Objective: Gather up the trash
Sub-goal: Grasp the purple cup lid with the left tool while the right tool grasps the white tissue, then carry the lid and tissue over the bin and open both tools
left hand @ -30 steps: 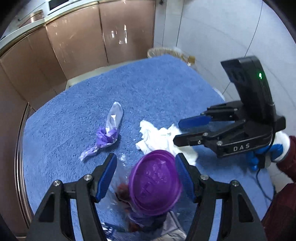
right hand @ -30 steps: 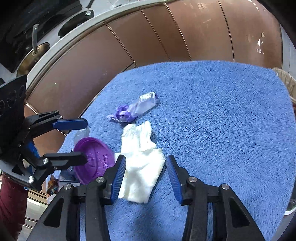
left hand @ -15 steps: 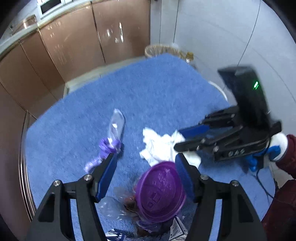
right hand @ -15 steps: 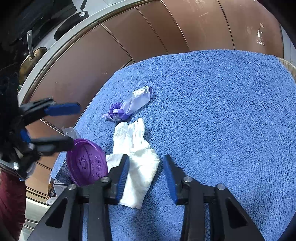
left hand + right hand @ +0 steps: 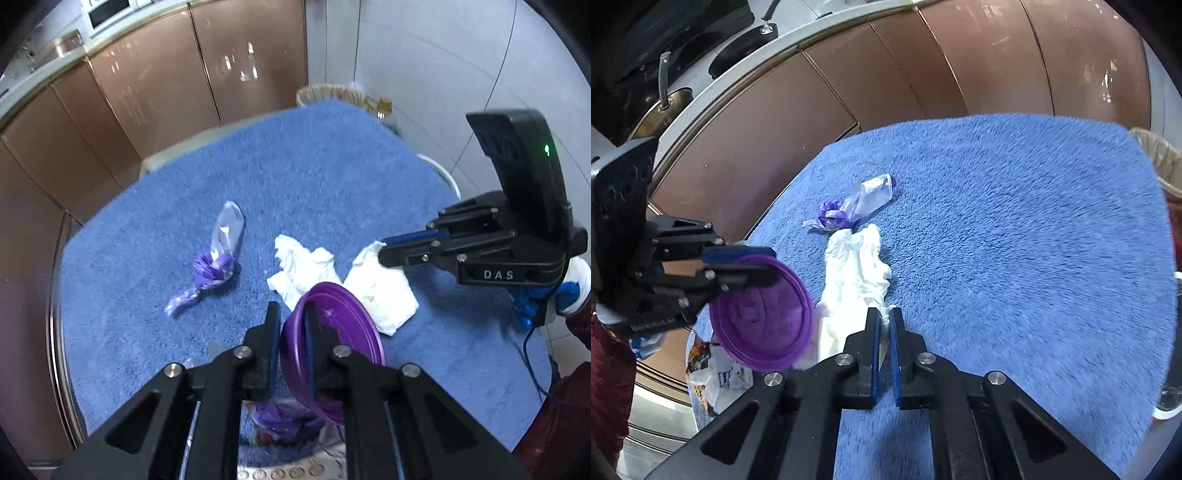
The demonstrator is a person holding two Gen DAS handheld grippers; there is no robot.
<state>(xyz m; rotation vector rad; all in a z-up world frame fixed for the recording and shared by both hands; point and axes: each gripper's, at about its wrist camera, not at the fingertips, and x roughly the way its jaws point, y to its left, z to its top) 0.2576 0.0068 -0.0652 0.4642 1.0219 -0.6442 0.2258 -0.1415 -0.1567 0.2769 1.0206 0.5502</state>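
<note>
- Left tongs (image 5: 291,343), lower centre of the left wrist view: clamped on the rim of a round purple plastic lid (image 5: 332,354), which stands tilted on edge above the blue terry cloth (image 5: 332,177) covering the tabletop.
- Right tongs (image 5: 883,350), lower centre of the right wrist view: drawn together on the near edge of a crumpled white disposable glove (image 5: 855,273); the rest of the glove lies on the cloth.
- A knotted purple and clear plastic wrapper (image 5: 855,205) lies just beyond the glove, apart from both tongs, not yet gathered.
- Further trash, printed packets and clear film (image 5: 716,369), sits at the cloth's lower-left edge under the lid.
- Risk, judged: the lid is held by a thin rim only and may pivot or slip if swung; the limp glove, pinched at one edge, may drag or slide free when lifted.
- Hard to tell: how much glove lies between the right tongs; the packets are partly hidden; a woven basket (image 5: 325,94) at upper centre is cut off by the tabletop.
</note>
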